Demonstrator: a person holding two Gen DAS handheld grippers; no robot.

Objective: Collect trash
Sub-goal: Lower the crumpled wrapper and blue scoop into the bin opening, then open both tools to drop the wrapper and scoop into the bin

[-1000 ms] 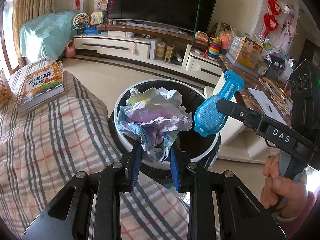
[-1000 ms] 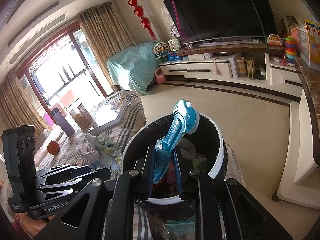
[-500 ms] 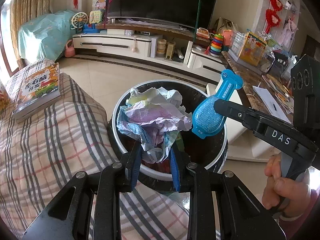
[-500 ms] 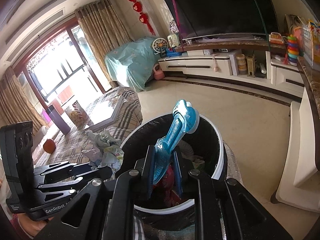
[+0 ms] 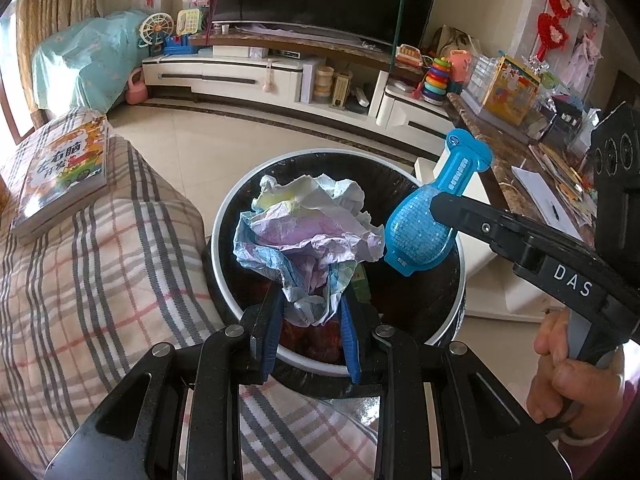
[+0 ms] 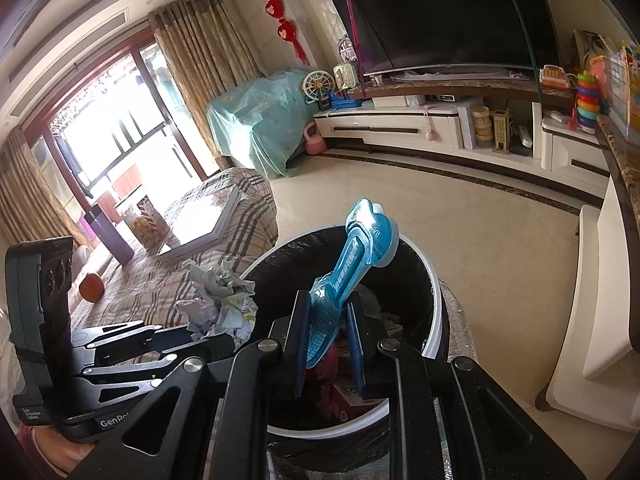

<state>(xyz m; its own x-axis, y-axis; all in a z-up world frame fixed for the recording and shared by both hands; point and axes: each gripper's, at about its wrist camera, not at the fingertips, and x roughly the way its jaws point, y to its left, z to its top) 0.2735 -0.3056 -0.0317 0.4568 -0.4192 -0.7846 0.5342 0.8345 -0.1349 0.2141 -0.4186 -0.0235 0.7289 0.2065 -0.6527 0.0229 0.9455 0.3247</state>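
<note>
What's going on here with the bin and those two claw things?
A person is clearing up trash with a handheld claw in each hand. The left claw is shut on a wad of crumpled paper, held over the open, black-lined trash bin. The right claw is shut on a blue plastic package, also held above the bin's mouth. Neither item has been dropped in yet. The bin, already holding some rubbish, stands beside a plaid-covered table with a book on it.

A family living room at home. A big television [image 6: 448,16] sits on a long low white cabinet [image 5: 248,76], with children's toys like stacking rings [image 5: 436,78]. Curtains [image 6: 208,92] frame a large window, and red knot ornaments [image 6: 276,12] hang on the wall.
</note>
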